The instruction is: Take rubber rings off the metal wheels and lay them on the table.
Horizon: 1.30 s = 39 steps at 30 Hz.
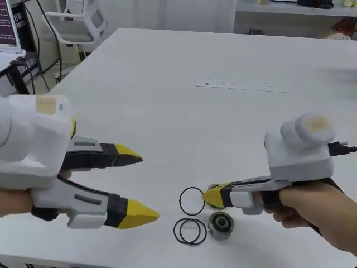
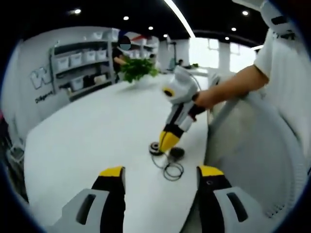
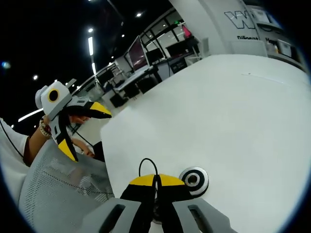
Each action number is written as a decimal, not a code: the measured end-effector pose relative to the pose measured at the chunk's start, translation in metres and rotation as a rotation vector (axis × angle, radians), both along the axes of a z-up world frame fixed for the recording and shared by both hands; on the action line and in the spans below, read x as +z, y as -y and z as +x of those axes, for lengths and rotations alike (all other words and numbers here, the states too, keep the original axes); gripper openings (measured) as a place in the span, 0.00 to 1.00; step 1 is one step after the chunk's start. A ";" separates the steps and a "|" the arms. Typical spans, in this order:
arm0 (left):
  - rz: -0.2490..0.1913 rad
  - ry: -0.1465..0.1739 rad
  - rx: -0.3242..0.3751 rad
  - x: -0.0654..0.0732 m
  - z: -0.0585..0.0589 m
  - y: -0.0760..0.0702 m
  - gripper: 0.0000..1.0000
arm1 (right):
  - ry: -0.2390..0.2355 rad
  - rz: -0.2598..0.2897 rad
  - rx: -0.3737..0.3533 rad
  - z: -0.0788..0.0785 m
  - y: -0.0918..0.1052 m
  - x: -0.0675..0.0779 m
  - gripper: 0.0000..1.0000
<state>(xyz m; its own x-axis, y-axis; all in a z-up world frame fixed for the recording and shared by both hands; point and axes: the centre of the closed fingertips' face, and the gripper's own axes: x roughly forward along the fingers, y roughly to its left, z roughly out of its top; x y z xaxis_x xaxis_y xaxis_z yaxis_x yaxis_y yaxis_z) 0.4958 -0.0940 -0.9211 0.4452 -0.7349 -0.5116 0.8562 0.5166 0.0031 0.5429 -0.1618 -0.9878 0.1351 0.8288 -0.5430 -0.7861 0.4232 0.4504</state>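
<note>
Black rubber ring (image 1: pixel 181 200): it sits on the white table (image 1: pixel 167 111), with its right edge caught at the yellow tips of the right gripper (image 1: pixel 207 196).

Right gripper: the jaws are pressed together on that ring. In the right gripper view the ring loops out from between the two tips. A hand (image 1: pixel 307 207) holds the gripper from the right.

Left gripper (image 1: pixel 149 186): the jaws stand wide apart and hold nothing. It points toward the work from the left and is well apart from it.

Two loose rings (image 1: pixel 174 230): they overlap each other and lie flat on the table, just beside the held ring on the person's side.

Near wheel (image 1: pixel 221 223): this metal wheel with a dark hub rests on the table, touching or just beside the two loose rings. Whether it carries a ring cannot be told.

Far wheel (image 1: pixel 213 187): it is partly hidden behind the right gripper's tips. In the right gripper view it lies just beside the jaws, flat face up.
</note>
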 end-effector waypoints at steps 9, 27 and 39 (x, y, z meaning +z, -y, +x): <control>-0.042 -0.079 0.075 -0.025 -0.016 -0.007 0.61 | -0.026 -0.017 0.070 -0.018 -0.010 -0.009 0.00; -0.089 -0.114 0.119 -0.031 -0.022 -0.003 0.60 | 0.022 -0.080 0.123 -0.026 -0.016 -0.023 0.00; -0.107 -0.121 0.135 -0.030 -0.022 -0.002 0.60 | 0.061 -0.083 0.103 -0.015 -0.009 -0.019 0.02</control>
